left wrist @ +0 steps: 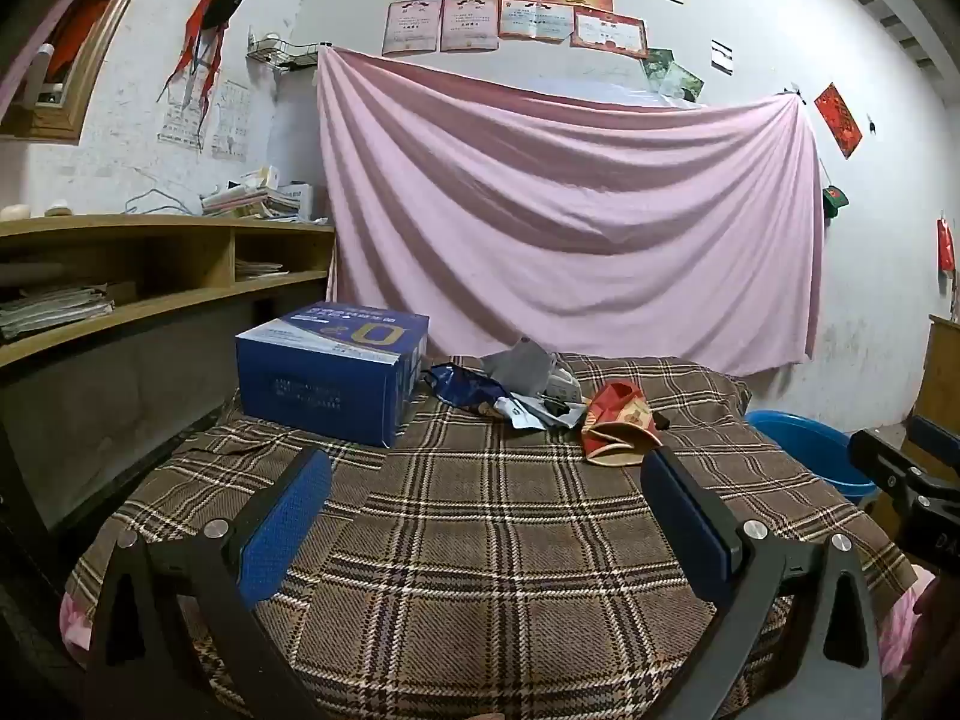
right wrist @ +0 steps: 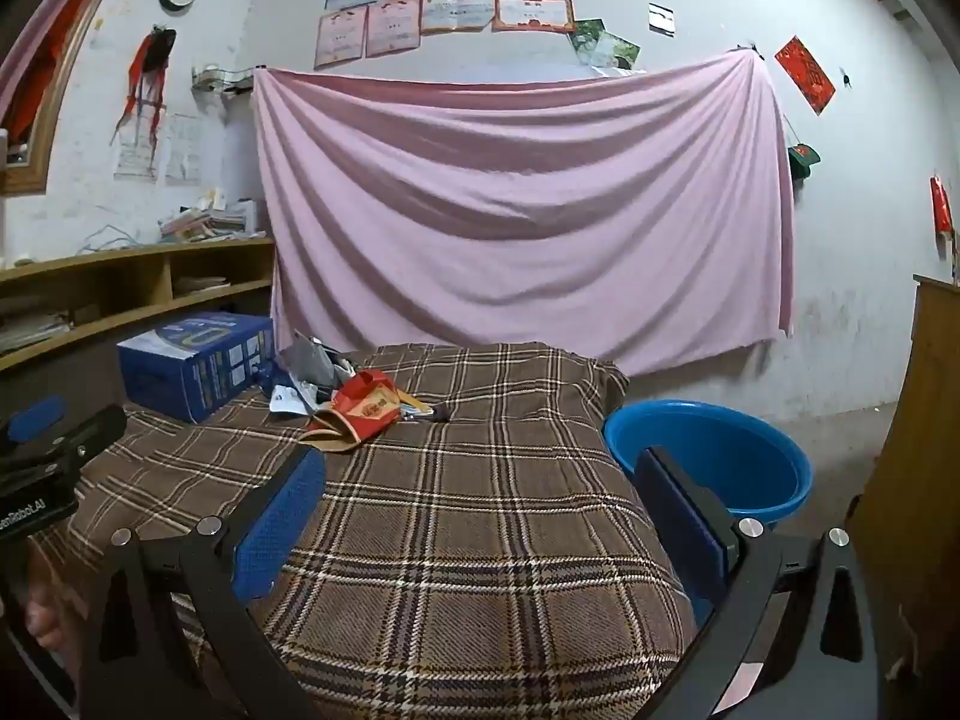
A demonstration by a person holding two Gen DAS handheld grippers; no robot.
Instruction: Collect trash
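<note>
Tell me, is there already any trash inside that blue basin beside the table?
No. In the right wrist view, the blue basin shows only its bare blue inside; the wrappers lie on the plaid cloth.

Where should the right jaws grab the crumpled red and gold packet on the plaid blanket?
Grip the crumpled red and gold packet across its raised red upper fold, coming from the near side, slightly from above. It lies flattened, its open tan mouth facing near-left, so the fold likely offers the best pinch. The right gripper is open and empty.

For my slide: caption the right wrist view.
Open right gripper over plaid blanket, facing trash pile; blue basin alongside.
</note>
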